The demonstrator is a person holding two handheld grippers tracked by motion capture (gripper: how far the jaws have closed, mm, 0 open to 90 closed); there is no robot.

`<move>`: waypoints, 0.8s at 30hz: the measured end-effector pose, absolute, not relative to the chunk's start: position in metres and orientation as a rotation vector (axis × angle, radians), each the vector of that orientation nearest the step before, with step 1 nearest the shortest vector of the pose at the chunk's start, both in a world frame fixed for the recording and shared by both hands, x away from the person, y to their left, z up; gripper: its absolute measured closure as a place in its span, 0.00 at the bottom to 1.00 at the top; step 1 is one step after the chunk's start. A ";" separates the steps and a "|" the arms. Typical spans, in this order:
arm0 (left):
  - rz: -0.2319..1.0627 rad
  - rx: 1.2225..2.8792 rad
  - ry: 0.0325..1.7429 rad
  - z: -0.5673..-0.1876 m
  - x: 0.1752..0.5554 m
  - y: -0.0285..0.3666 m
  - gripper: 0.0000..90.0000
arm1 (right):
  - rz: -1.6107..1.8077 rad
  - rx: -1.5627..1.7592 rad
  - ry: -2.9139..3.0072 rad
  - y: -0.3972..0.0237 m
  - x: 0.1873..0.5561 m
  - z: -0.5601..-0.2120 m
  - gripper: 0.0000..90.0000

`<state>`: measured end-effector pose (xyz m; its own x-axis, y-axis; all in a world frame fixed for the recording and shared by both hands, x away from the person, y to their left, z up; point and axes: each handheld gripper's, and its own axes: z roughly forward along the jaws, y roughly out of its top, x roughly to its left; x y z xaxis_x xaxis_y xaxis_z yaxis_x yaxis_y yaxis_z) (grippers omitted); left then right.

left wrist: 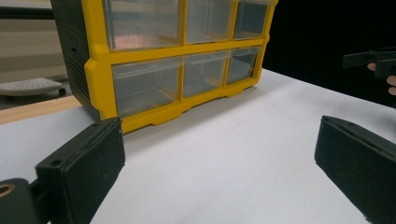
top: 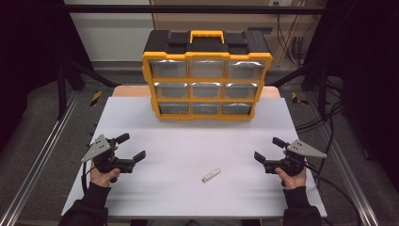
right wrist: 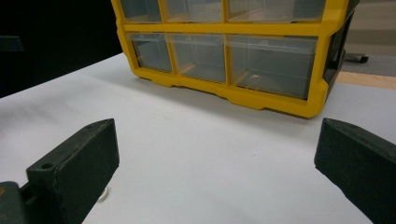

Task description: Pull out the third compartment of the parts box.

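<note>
Both grippers, left gripper (top: 131, 147) and right gripper (top: 268, 149), sat wide open and empty over the white bench (top: 179, 188), small white rectangular block (top: 211, 175) lay flat between them, nearer the right, yellow-and-black plastic drawer organiser with clear drawers (top: 206, 75) stood upright at the far edge.

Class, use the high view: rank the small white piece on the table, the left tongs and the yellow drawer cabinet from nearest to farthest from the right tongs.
1. Small white piece: on the table, just left of the right tongs and slightly nearer the person.
2. Yellow drawer cabinet: at the table's far edge, centre.
3. Left tongs: across the table, on its left side.
</note>
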<state>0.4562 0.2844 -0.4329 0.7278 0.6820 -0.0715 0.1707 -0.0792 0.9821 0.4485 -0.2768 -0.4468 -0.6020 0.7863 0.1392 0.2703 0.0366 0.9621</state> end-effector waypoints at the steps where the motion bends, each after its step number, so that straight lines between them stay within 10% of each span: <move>1: 0.487 1.627 0.700 -0.433 0.456 0.284 0.01 | 1.592 1.065 1.889 -0.277 0.449 -0.447 0.00; 24: 0.470 1.629 0.706 -0.436 0.456 0.285 0.02 | 1.581 1.017 1.874 -0.277 0.448 -0.439 0.00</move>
<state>0.4562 0.2847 -0.4360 0.7308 0.6774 -0.0845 0.1835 -0.0757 0.9801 0.4480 -0.2766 -0.4390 -0.6073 0.7882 0.0994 0.2307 0.0553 0.9715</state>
